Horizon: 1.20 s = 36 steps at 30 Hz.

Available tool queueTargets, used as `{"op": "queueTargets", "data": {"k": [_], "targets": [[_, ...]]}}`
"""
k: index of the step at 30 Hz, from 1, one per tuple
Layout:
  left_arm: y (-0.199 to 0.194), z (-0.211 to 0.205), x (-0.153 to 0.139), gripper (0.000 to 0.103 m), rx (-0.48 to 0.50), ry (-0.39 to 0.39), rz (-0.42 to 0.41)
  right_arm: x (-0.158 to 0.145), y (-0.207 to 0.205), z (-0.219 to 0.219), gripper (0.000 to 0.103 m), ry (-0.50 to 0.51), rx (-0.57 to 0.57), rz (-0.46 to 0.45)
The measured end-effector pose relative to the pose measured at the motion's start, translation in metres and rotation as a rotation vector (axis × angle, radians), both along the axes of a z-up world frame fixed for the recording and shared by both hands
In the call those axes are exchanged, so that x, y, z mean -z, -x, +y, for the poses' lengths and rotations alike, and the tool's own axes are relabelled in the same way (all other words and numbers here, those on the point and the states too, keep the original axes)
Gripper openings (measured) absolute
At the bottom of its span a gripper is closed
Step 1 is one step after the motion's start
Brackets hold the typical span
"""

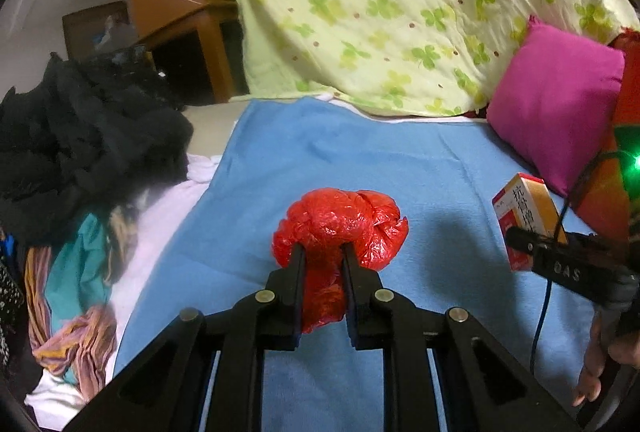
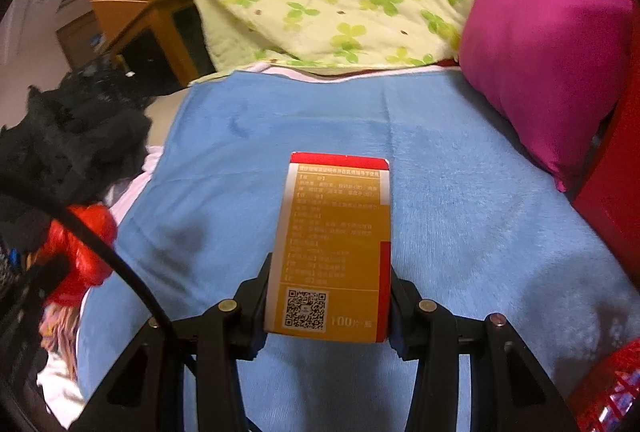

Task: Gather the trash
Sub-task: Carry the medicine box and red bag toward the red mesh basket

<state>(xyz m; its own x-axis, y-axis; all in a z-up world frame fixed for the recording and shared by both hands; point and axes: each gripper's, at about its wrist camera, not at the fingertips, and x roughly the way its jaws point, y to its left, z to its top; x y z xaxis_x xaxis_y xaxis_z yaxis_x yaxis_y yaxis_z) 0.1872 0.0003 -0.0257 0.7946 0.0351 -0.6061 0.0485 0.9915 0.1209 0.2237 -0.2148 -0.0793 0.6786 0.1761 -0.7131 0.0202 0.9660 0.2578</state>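
The blue blanket (image 1: 400, 160) fills mid-frame, cleared of both trash pieces. At lower centre my left gripper (image 1: 322, 252) pinches the red plastic bag (image 1: 340, 220) by its waist — lifted; my right gripper (image 2: 330, 272) clamps the orange box (image 2: 334, 244) upright at centre — both ready for binning.

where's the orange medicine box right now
The orange medicine box is clamped in the right gripper above the blue blanket, centre of the right wrist view, with the pink pillow to its right.

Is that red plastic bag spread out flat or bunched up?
Bunched up. The crinkled red plastic bag is wadded into a rounded ball, pinched between the fingers of the left gripper above the blue blanket.
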Motion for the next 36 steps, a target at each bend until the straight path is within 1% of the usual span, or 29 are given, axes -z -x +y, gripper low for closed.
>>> {"op": "queueTargets", "data": {"k": [5, 10, 12, 18, 24, 28, 31, 36], "targets": [[0.033, -0.006, -0.014, 0.018, 0.014, 0.007, -0.045, -0.011, 0.039, -0.005, 0.049, 0.009, 0.005, -0.059], [0.063, -0.012, -0.028, 0.018, 0.035, 0.019, -0.08, -0.004, 0.088, -0.016, 0.049, -0.016, 0.05, -0.069], [0.073, -0.014, -0.033, 0.018, 0.046, 0.027, -0.09, -0.001, 0.113, -0.017, 0.049, -0.003, 0.067, -0.08], [0.103, -0.015, -0.048, 0.018, 0.075, 0.048, -0.114, 0.005, 0.164, -0.017, 0.049, 0.044, 0.091, -0.122], [0.13, -0.006, -0.061, 0.018, 0.087, 0.057, -0.144, 0.005, 0.2, 0.008, 0.049, 0.073, 0.005, -0.209], [0.145, 0.001, -0.068, 0.018, 0.09, 0.058, -0.163, 0.002, 0.222, 0.024, 0.049, 0.077, -0.028, -0.216], [0.155, 0.005, -0.072, 0.018, 0.094, 0.056, -0.175, -0.009, 0.234, 0.032, 0.049, 0.08, -0.035, -0.218], [0.17, 0.005, -0.075, 0.018, 0.104, 0.056, -0.184, -0.04, 0.249, 0.045, 0.049, 0.113, -0.034, -0.246]]}}
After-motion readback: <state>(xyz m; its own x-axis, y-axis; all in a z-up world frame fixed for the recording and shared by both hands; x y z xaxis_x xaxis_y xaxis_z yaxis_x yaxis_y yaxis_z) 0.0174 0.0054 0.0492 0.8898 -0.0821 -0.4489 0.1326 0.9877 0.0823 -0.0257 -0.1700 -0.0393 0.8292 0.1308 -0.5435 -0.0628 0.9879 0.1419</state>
